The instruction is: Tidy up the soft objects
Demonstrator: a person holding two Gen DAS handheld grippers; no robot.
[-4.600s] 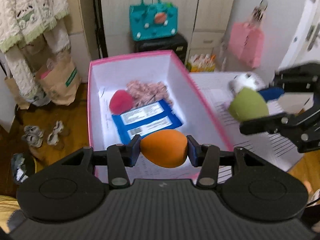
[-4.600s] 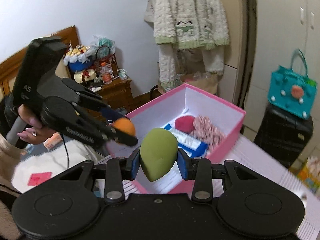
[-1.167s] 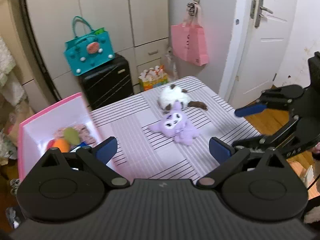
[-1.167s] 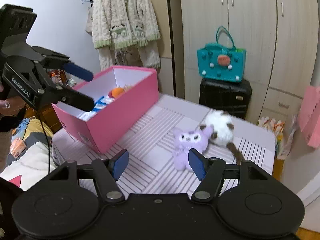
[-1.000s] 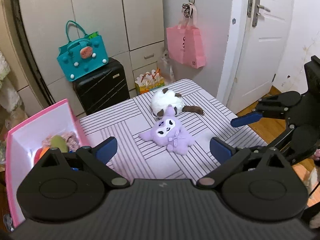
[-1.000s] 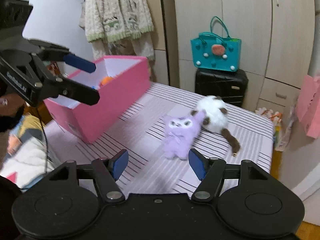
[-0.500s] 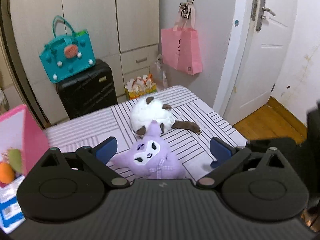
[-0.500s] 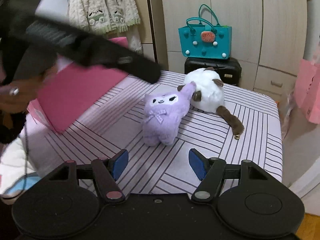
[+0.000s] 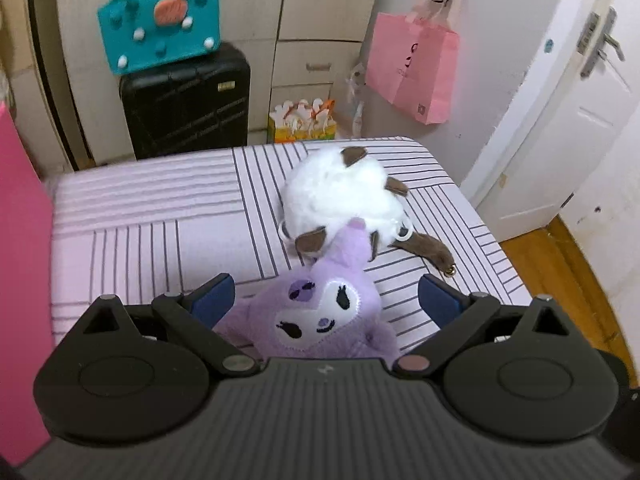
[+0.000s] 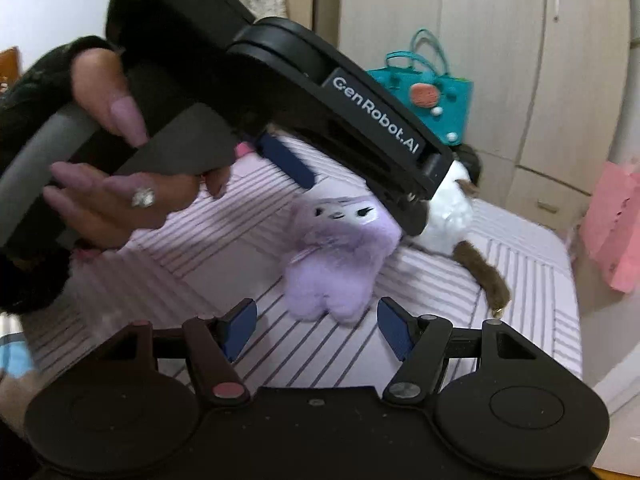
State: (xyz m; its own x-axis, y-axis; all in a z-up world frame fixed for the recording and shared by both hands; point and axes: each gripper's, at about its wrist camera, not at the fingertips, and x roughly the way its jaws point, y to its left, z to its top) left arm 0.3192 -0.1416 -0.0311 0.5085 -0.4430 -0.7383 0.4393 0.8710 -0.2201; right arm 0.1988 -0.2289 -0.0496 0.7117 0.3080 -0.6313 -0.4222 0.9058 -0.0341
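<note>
A purple plush lies face up on the striped table cloth, its ear touching a white plush with brown ears and tail just beyond it. My left gripper is open and straddles the purple plush's head, its blue pads standing apart from the fabric. From the right wrist view, the left gripper hangs over the purple plush, held by a hand. My right gripper is open and empty, just short of the plush's feet. The white plush lies behind.
The pink box stands at the table's left edge. Past the table's far edge are a black suitcase with a teal bag on top. A pink bag hangs by the door; the table's right edge drops to wooden floor.
My left gripper has come down and forward until the purple plush lies between its jaws; the pink box slid to the view's left edge. My right gripper sank closer to the plush.
</note>
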